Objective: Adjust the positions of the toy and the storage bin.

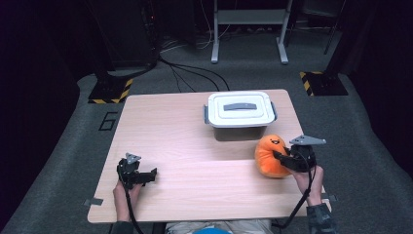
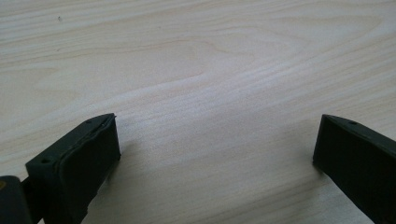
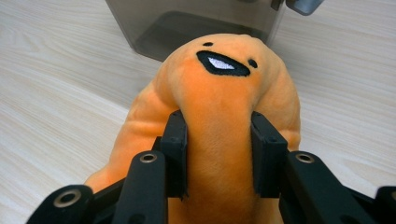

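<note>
right gripper (image 3: 218,140) clamps orange plush toy (image 3: 219,88), lidded storage box (image 1: 239,115) at its 11 o'clock; next, unlidding needs idle, wide-open left gripper (image 1: 155,175).

The high view looks down and forward over the whole tabletop (image 1: 195,146). Each gripper view sits close behind its own hand-held gripper's jaws, sharing that tabletop.

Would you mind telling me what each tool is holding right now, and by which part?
The right tool pinches the orange plush toy by a fold of its body below the face. The left tool holds nothing.
</note>
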The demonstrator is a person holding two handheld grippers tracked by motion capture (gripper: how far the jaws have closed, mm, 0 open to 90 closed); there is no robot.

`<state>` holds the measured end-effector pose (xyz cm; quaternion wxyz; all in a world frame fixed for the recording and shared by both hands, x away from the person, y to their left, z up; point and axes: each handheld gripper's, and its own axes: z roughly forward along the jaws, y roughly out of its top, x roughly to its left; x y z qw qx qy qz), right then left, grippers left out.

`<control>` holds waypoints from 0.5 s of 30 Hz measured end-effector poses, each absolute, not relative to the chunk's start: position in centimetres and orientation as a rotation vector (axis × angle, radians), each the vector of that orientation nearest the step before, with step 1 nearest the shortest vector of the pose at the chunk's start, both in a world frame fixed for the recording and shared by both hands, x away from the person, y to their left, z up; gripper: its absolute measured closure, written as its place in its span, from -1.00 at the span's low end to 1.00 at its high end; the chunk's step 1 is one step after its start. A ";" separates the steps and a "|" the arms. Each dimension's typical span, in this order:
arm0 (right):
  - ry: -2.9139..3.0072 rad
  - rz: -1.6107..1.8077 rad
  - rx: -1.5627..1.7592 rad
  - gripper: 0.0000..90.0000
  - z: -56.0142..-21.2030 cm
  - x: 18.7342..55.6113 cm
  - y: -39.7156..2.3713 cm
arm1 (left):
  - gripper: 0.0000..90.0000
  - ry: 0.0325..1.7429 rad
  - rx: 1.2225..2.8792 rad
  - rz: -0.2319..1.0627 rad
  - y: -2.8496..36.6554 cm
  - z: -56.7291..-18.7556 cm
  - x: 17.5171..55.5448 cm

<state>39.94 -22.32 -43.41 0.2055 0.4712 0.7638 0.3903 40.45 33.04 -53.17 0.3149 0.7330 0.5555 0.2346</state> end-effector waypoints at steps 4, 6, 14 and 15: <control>2.120 1.073 1.341 0.41 -43.6 40.2 -22.8 | -1.00 1.464 1.931 0.618 33.0 -53.2 40.4; 2.117 1.069 1.343 0.41 -43.6 40.3 -22.9 | -1.00 1.464 1.931 0.618 33.0 -53.2 40.4; 2.086 1.037 1.363 0.41 -43.5 40.6 -24.0 | -1.00 1.464 1.931 0.618 33.0 -53.2 40.4; 2.081 1.022 1.370 0.41 -43.5 40.7 -24.2 | -1.00 1.464 1.931 0.618 33.0 -53.2 40.4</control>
